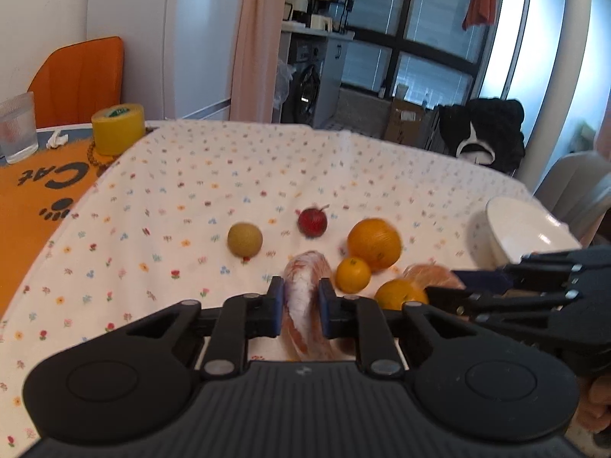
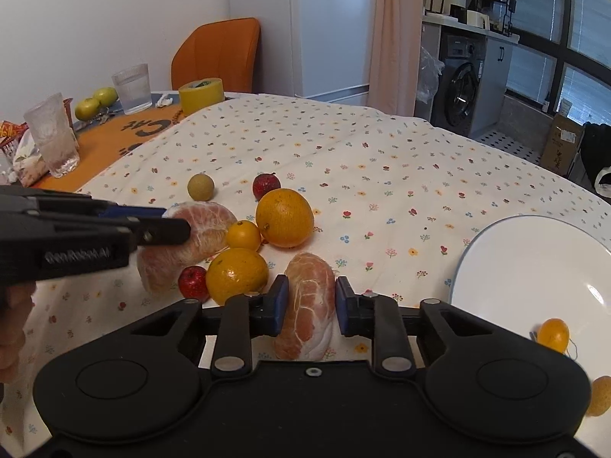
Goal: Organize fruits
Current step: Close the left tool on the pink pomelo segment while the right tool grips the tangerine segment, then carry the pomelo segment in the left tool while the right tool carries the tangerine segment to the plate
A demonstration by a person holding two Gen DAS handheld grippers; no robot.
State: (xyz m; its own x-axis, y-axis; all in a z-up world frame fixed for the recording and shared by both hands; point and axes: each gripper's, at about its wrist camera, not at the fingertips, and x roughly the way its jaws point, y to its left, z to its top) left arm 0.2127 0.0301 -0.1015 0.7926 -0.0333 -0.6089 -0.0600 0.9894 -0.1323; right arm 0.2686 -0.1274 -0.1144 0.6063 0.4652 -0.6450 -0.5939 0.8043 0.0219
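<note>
Right gripper (image 2: 309, 305): jaws part-open, straddling a peeled pomelo segment (image 2: 307, 301) near the table's near edge; contact unclear. Left gripper (image 1: 301, 305): likewise around a larger peeled piece (image 1: 305, 301). White plate (image 2: 515, 267), right edge: holds one small orange fruit (image 2: 553, 335). Oranges, red fruits and a green fruit (image 2: 200, 187) remain mid-cloth; sorting looks barely begun.

White walls, orange chair (image 2: 219, 53), pink curtain (image 2: 393, 34), washing machine (image 2: 460, 93), large dark-framed windows (image 1: 427, 23).

Left wrist view motion-blurred; pomelo segment (image 1: 305, 297) partly hidden between tongs pads. White plate (image 2: 496, 267) cut off by right edge. Small red fruit (image 2: 193, 282) partly hidden behind an orange (image 2: 236, 274).
</note>
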